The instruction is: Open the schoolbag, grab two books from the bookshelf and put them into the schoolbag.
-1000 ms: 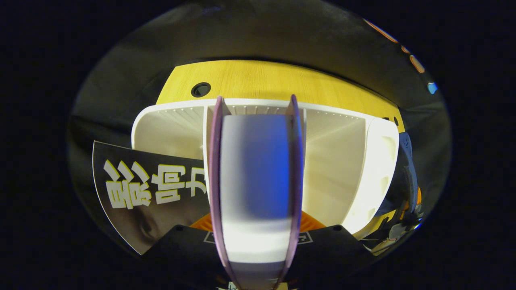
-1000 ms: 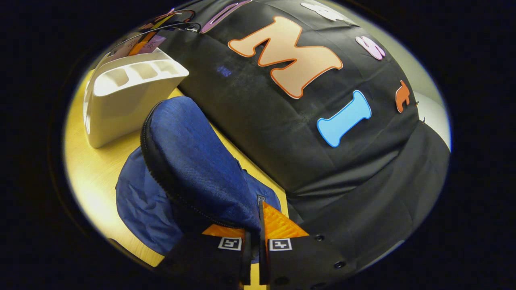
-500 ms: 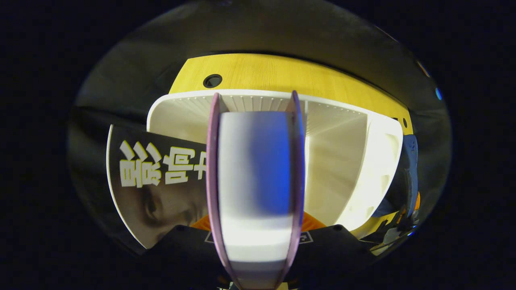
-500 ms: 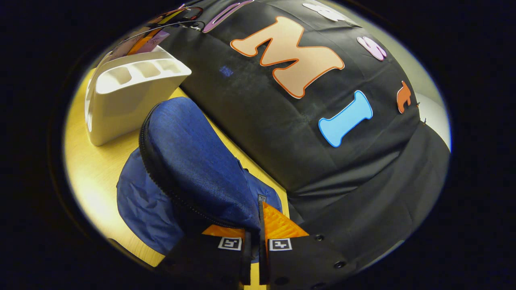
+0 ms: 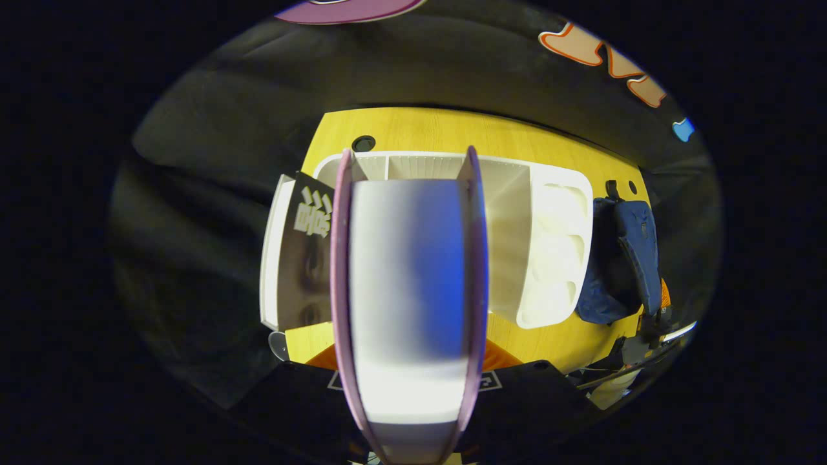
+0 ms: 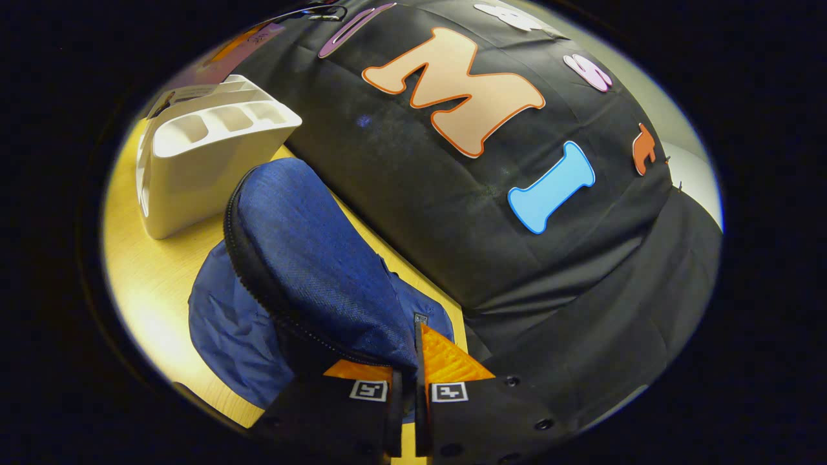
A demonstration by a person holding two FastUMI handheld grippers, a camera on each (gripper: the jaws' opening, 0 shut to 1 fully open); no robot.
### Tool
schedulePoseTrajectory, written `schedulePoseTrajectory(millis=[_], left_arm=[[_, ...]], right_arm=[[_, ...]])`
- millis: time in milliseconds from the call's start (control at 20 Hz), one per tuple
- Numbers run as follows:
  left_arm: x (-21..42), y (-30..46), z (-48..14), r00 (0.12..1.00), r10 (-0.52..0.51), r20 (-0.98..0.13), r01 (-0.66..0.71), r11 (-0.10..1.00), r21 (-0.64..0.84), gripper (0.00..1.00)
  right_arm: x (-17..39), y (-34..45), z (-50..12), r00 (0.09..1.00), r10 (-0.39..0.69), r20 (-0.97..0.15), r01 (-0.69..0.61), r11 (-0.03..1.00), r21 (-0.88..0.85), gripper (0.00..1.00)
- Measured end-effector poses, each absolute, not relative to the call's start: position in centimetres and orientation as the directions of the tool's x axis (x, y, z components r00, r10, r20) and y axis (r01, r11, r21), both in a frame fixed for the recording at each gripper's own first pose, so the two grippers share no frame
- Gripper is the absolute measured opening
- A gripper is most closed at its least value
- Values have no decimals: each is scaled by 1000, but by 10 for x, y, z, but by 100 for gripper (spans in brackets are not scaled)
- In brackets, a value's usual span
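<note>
My left gripper point(image 5: 410, 356) is shut on a purple-covered book point(image 5: 408, 284), seen edge-on with its white and blue page block facing me, held high above the white bookshelf point(image 5: 555, 252). A dark-covered book point(image 5: 309, 258) stands in the shelf's left compartment. To the right of the shelf lies the blue schoolbag point(image 5: 630, 252). In the right gripper view my right gripper point(image 6: 407, 369) is shut on the edge of the schoolbag's point(image 6: 303, 258) zippered flap and holds it raised, so the bag stands open. The bookshelf point(image 6: 207, 161) stands just beyond the bag.
The yellow wooden table point(image 5: 439, 129) carries the shelf and the bag, with a round cable hole point(image 5: 364, 143) near its far corner. Black cloth walls close in behind the table point(image 6: 148, 284) and along its right side.
My left gripper has risen with the purple book, out of the shelf; the shelf now looks smaller and farther below. The right gripper has held still on the bag flap.
</note>
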State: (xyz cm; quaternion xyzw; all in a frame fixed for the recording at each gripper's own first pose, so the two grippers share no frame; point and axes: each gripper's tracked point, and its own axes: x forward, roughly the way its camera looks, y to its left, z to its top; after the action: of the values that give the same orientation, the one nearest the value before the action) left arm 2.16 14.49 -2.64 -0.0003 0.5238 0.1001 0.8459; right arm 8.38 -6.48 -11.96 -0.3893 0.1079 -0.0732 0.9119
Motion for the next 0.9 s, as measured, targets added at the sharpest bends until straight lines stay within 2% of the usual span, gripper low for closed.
schedulePoseTrajectory(millis=[50, 100, 150, 200, 350, 400, 450, 500, 550, 700, 750, 800, 850, 900], left_arm=[[11, 142, -20, 442, 171, -881, -174, 979, 103, 41], [2, 138, -13, 456, 169, -874, -180, 979, 95, 41], [-7, 131, -7, 474, 160, -866, -188, 979, 78, 41], [-15, 121, 0, 495, 143, -857, -189, 981, 54, 41], [-35, 82, 15, 554, 63, -830, -164, 986, -34, 41], [-40, 67, 17, 572, 28, -820, -144, 987, -67, 41], [-44, 51, 18, 586, -9, -810, -120, 988, -98, 41], [-48, 36, 17, 597, -48, -801, -97, 987, -131, 41], [-50, 20, 11, 605, -84, -792, -83, 982, -168, 41], [-57, -25, -10, 587, -205, -783, -29, 962, -273, 41], [-56, -39, -16, 584, -233, -777, -12, 955, -295, 41], [-54, -52, -23, 581, -256, -773, 8, 951, -308, 41], [-49, -65, -31, 581, -275, -766, 24, 947, -321, 40], [-43, -78, -39, 581, -296, -758, 37, 940, -339, 40]], right_arm=[[84, -65, -120, 967, -215, -140, 48, 688, -724, 6], [83, -65, -120, 967, -212, -139, 47, 689, -723, 11], [82, -67, -119, 968, -209, -138, 46, 691, -721, 6], [81, -68, -119, 969, -206, -137, 46, 695, -718, 6], [76, -72, -119, 969, -204, -140, 50, 715, -697, 11], [76, -73, -118, 969, -203, -140, 51, 720, -692, 11], [75, -74, -118, 969, -203, -139, 54, 724, -687, 6], [74, -76, -117, 969, -204, -140, 56, 731, -680, 11], [73, -77, -116, 968, -206, -141, 59, 739, -671, 11], [70, -81, -112, 967, -210, -143, 73, 768, -636, 11], [70, -83, -113, 967, -209, -145, 75, 779, -623, 6], [70, -83, -113, 967, -207, -147, 76, 787, -612, 11], [68, -84, -113, 968, -203, -148, 74, 793, -605, 11], [69, -83, -112, 969, -199, -148, 71, 795, -603, 6]])
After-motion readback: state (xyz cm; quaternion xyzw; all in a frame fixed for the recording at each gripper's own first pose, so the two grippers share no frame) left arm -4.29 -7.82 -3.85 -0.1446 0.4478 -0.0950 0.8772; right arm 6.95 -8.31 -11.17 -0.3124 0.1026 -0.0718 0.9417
